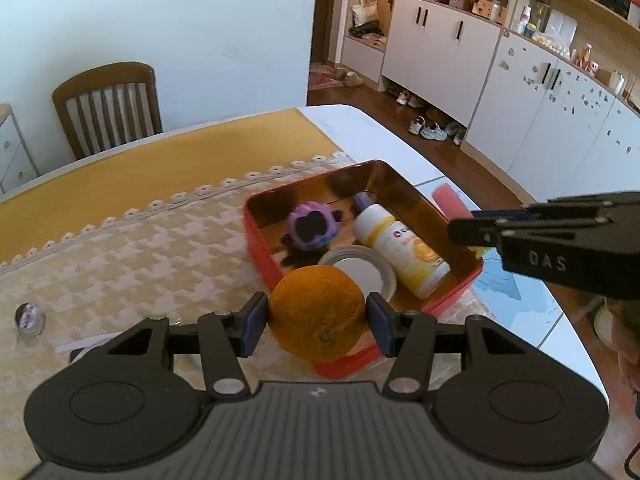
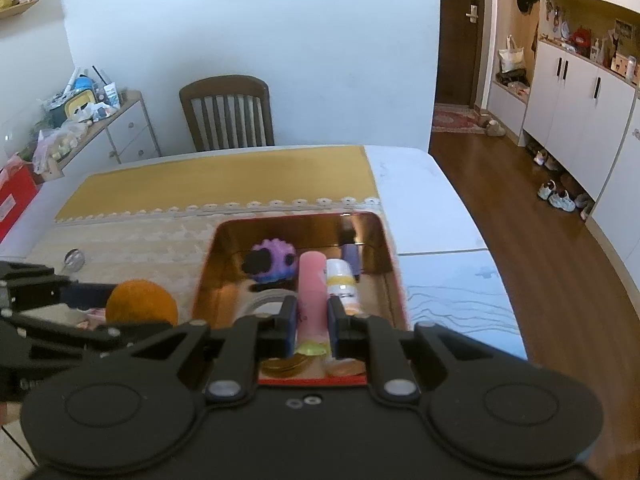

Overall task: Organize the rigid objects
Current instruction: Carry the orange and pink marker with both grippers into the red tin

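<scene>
Left gripper (image 1: 316, 322): right up close in the left wrist view, both blue pads pressed against the sides of an orange (image 1: 318, 312), which it carries at the near left corner of the tin.
Orange: round, dimpled skin, stem end turned toward the camera; in the right wrist view it shows at the left, just outside the tin's left wall.
Right gripper (image 2: 313, 322): jaws drawn in tight on a pink tube (image 2: 311, 292), which sticks out forward between the pads and hangs over the tin's near half.
Pink tube: cylindrical, pale pink; in the left wrist view its far end peeks out past the tin's right rim, ahead of the right gripper's black fingers.
Red tin (image 1: 256, 240): open rectangular box, red outside, shiny gold inside, sitting on the right part of the cloth, close to the table's right edge.
Inside the tin: a purple spiky toy (image 1: 312, 230) toward the far left, a white bottle with a yellow label (image 1: 404, 254) lying on its side along the right, a round white lid (image 1: 360, 272) near the front.
Tablecloth (image 1: 132, 248): cream woven pattern with a lace edge, mustard band beyond it.
Small shiny object (image 1: 29, 317): alone on the cloth at far left; too small to identify.
Chair (image 1: 108, 108): wooden, slatted back, at the table's far side.
</scene>
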The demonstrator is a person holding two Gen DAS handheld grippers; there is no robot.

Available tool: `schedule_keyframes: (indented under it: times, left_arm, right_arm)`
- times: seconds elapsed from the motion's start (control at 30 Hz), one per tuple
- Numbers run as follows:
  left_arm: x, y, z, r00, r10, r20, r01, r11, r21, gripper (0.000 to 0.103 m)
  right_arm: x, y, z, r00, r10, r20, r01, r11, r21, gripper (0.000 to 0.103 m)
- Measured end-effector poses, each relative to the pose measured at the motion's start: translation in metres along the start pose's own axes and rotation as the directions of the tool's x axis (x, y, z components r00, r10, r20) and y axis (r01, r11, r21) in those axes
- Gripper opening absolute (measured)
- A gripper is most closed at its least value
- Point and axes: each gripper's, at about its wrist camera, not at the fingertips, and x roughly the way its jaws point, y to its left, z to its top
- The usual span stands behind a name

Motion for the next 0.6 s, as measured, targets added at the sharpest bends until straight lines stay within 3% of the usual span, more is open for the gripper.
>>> schedule_keyframes:
  times: [0.37,0.6]
  left_arm:
    - [0.049,-0.026,0.018,1.000,-0.011,-0.027,0.011,1.000,-0.008,0.054]
    - [0.078,-0.028,0.029,0.999,0.021,-0.043,-0.021,1.000,-0.006,0.053]
  right_arm:
    - [0.042,-0.038,0.006,0.997,0.008,-0.073,-0.010,1.000,-0.024,0.015]
    - [0.068,-0.046,0.011,0.993,0.025,-0.111,-0.031,0.998,-0.047,0.015]
